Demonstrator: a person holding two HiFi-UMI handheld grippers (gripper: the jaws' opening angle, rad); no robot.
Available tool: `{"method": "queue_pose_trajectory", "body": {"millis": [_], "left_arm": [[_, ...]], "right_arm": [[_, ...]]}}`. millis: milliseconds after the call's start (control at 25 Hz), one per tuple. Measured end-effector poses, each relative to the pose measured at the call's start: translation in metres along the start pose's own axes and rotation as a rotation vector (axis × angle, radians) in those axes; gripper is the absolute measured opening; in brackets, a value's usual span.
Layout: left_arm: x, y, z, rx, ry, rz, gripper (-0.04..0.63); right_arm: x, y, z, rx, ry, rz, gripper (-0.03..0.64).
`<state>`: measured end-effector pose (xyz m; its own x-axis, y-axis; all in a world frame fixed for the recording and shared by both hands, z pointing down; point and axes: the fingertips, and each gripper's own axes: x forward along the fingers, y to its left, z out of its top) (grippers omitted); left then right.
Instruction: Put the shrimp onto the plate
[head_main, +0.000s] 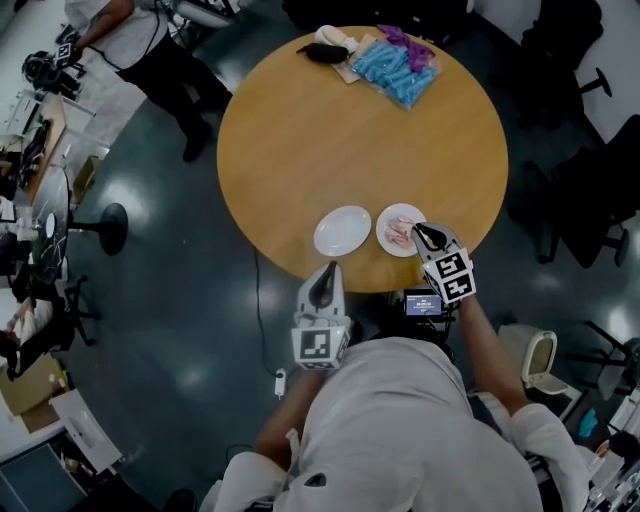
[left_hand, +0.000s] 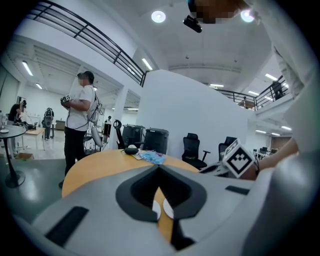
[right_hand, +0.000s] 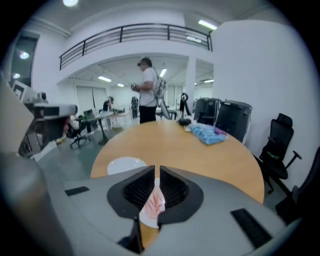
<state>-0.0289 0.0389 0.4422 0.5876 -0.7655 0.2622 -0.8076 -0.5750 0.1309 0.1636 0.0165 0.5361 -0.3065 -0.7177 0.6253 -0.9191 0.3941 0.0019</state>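
Pink shrimp (head_main: 400, 234) lie on a small white plate (head_main: 385, 222) near the front edge of the round wooden table (head_main: 330, 140). An empty white plate (head_main: 342, 230) sits just left of it. My right gripper (head_main: 420, 232) hovers at the shrimp plate's right rim, its jaws shut to a thin slit with nothing between them. In the right gripper view (right_hand: 157, 170) the shrimp (right_hand: 154, 204) show just below the jaws, and the empty plate (right_hand: 125, 164) is to the left. My left gripper (head_main: 328, 270) hangs at the table's front edge below the empty plate, shut and empty (left_hand: 159, 168).
At the table's far side lie a bag of blue packets (head_main: 393, 68) and a black object (head_main: 323, 52). A person (head_main: 150, 40) stands at the far left. Office chairs (head_main: 590, 190) stand to the right. A small screen device (head_main: 423, 303) sits below the table edge.
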Motion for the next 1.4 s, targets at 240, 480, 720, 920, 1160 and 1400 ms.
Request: {"method": "queue_pose_trajectory", "body": {"millis": [240, 480, 720, 920, 1160, 1400], "left_arm": [[0.019, -0.018, 0.041, 0.057, -0.059, -0.056, 0.008], [0.011, -0.043, 0.103, 0.065, -0.137, -0.077, 0.008], [0.001, -0.058, 0.110, 0.083, -0.163, -0.077, 0.008], [0.000, -0.058, 0.096, 0.045, -0.134, -0.084, 0.008], [-0.004, -0.060, 0.094, 0.025, -0.133, -0.079, 0.008], [-0.002, -0.063, 0.085, 0.011, -0.136, -0.080, 0.008]], "right_arm": [[-0.069, -0.002, 0.077, 0.045, -0.315, -0.073, 0.040], [-0.146, -0.001, 0.137, 0.099, -0.558, -0.172, 0.040], [-0.170, 0.013, 0.144, 0.103, -0.625, -0.216, 0.040], [-0.164, 0.015, 0.113, 0.158, -0.570, -0.227, 0.028], [-0.167, 0.012, 0.100, 0.198, -0.541, -0.231, 0.017], [-0.167, 0.017, 0.096, 0.192, -0.541, -0.215, 0.017]]}}
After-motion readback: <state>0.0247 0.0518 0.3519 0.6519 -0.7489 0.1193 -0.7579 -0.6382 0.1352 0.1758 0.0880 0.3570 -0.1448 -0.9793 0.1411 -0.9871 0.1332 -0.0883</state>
